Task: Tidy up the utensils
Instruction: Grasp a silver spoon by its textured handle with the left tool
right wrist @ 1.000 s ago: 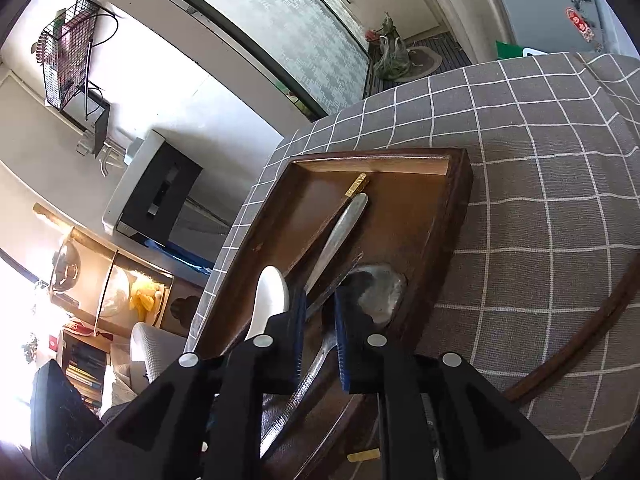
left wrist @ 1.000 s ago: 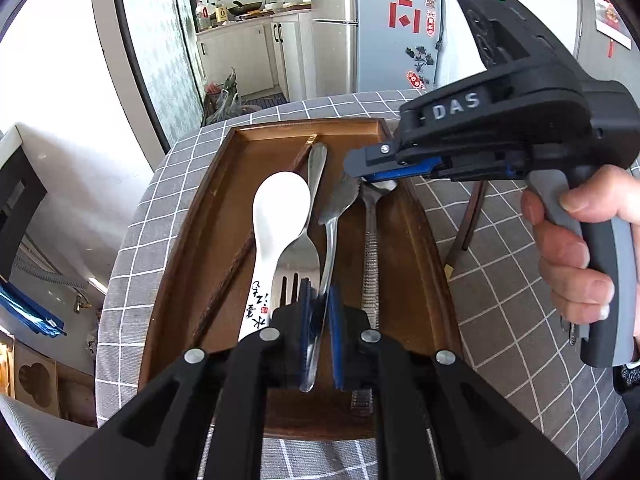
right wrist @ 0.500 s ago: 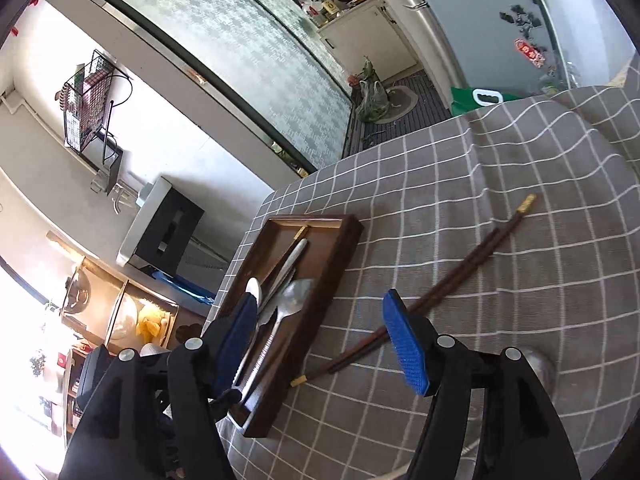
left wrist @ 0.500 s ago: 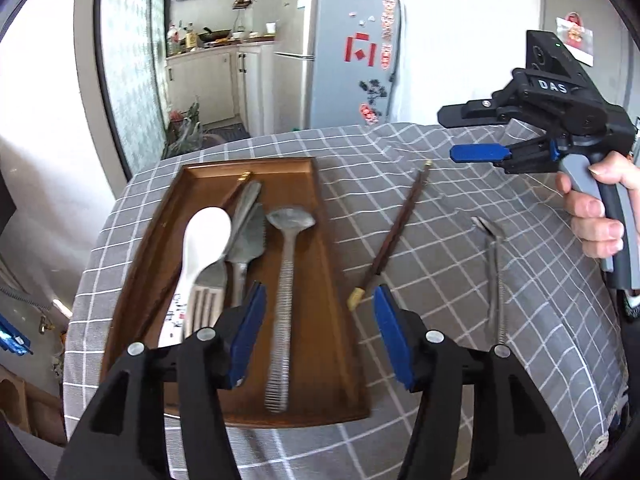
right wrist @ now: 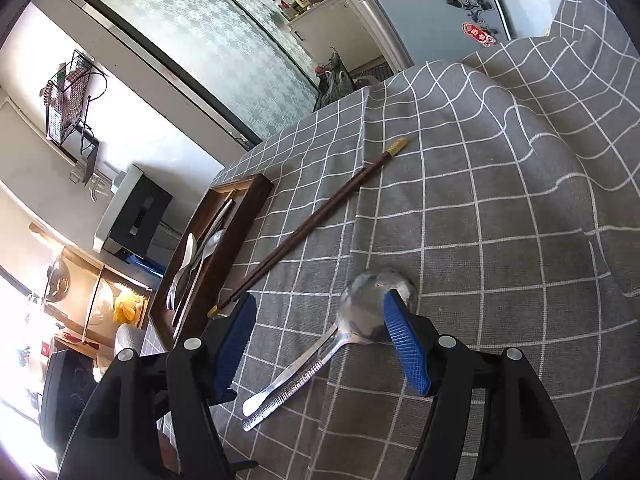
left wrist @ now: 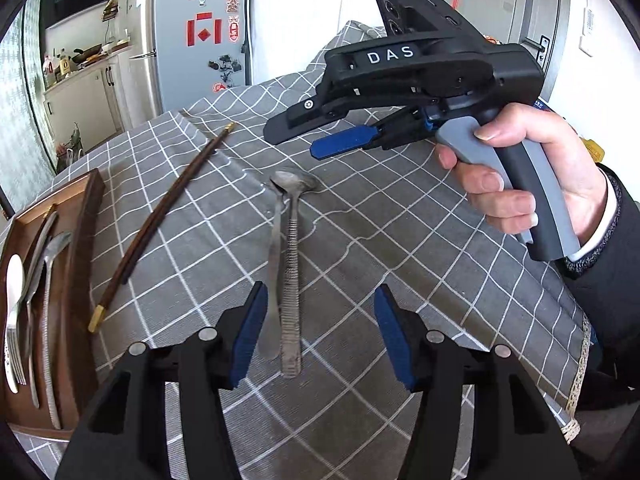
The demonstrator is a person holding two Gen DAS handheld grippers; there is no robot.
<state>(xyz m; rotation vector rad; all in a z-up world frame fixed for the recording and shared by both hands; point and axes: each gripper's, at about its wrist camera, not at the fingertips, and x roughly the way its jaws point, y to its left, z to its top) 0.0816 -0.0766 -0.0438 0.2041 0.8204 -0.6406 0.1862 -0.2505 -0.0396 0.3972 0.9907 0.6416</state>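
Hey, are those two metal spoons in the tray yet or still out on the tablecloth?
Out. The two spoons lie on the tablecloth, right of the tray.

- A grey fridge (left wrist: 200, 36) with red stickers stands against the white wall.
- White kitchen cabinets (left wrist: 80, 96) sit left of it.
- A wire rack (right wrist: 68, 100) hangs on a sunlit wall.
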